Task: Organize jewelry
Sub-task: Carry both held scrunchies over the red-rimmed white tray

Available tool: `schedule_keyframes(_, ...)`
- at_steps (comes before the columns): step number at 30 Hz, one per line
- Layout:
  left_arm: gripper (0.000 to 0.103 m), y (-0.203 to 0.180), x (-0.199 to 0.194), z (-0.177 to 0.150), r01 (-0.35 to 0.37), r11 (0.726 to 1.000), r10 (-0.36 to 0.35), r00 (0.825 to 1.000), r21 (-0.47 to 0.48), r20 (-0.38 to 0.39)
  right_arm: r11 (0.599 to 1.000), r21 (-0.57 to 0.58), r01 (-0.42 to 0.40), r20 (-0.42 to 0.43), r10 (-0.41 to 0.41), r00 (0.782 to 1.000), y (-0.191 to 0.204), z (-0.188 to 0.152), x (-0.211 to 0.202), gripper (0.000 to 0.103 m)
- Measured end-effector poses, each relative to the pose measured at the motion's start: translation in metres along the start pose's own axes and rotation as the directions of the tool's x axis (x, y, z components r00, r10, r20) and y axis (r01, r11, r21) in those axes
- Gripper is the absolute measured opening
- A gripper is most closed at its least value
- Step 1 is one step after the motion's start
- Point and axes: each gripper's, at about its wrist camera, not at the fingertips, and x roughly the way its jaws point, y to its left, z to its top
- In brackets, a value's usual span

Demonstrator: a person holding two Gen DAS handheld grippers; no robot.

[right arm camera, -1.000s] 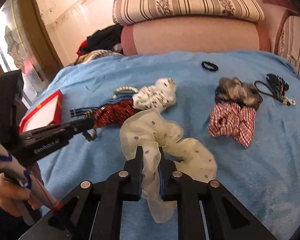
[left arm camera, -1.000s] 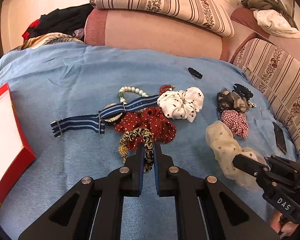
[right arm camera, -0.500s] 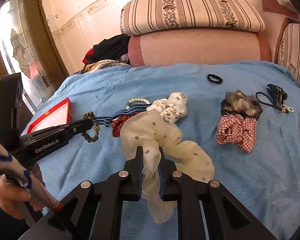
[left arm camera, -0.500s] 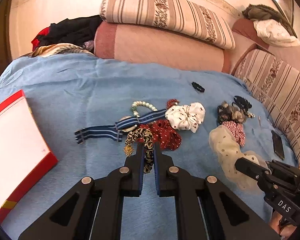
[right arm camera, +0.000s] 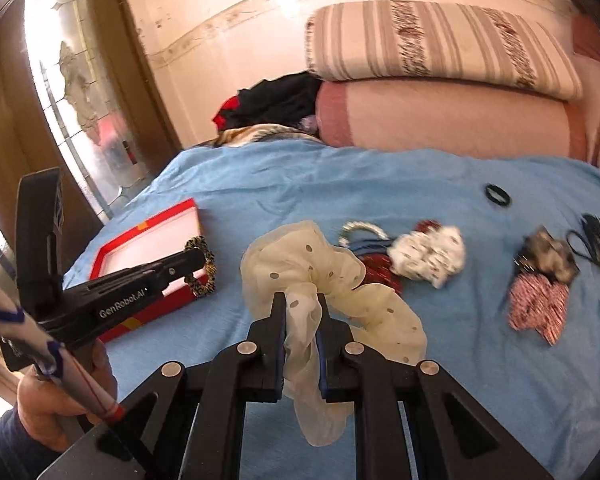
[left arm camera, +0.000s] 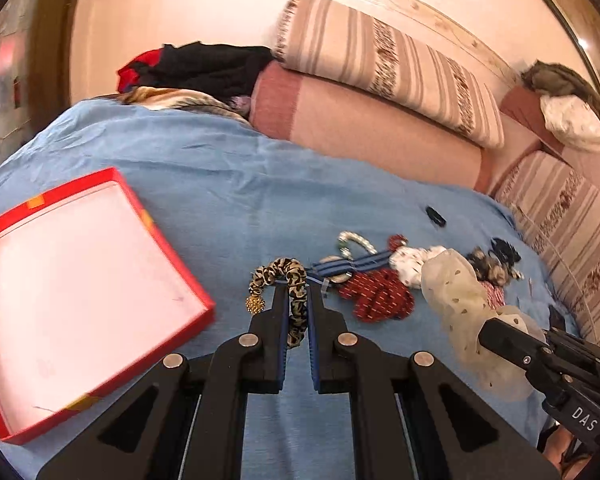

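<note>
The left tool (left arm camera: pixel 298 304) pinches a leopard scrunchie (left arm camera: pixel 288 280), lifted above the blue bedspread (left arm camera: pixel 228 200) just right of the red box (left arm camera: pixel 100 280). The right tool (right arm camera: pixel 300 308) pinches a cream dotted scrunchie (right arm camera: pixel 320 268), which hangs from its fingers over the bed. Farther off lie a red scrunchie (left arm camera: pixel 380 296), a white spotted scrunchie (right arm camera: pixel 428 256), a striped band (left arm camera: pixel 352 266), a pearl bracelet (right arm camera: pixel 360 228), a checked scrunchie (right arm camera: pixel 536 304) and a black hair tie (right arm camera: pixel 497 195).

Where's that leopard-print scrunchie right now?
The leopard scrunchie is clamped in the left gripper, lifted above the blue sheet, just right of the red box.
</note>
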Motion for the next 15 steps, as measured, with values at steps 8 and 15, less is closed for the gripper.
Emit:
schedule_keyframes(8, 0.008, 0.040, -0.020, 0.014, -0.020, 0.997, 0.025, 0.998, -0.080, 0.055, 0.996, -0.055, -0.065, -0.024, 0.064, 0.998, 0.040, 0.022, 0.026, 0.013)
schedule_keyframes(15, 0.008, 0.090, -0.029, 0.030, -0.096, 0.983, 0.108, 0.991, -0.159, 0.073, 0.985, -0.111, -0.131, -0.064, 0.124, 0.990, 0.080, 0.045, 0.059, 0.013)
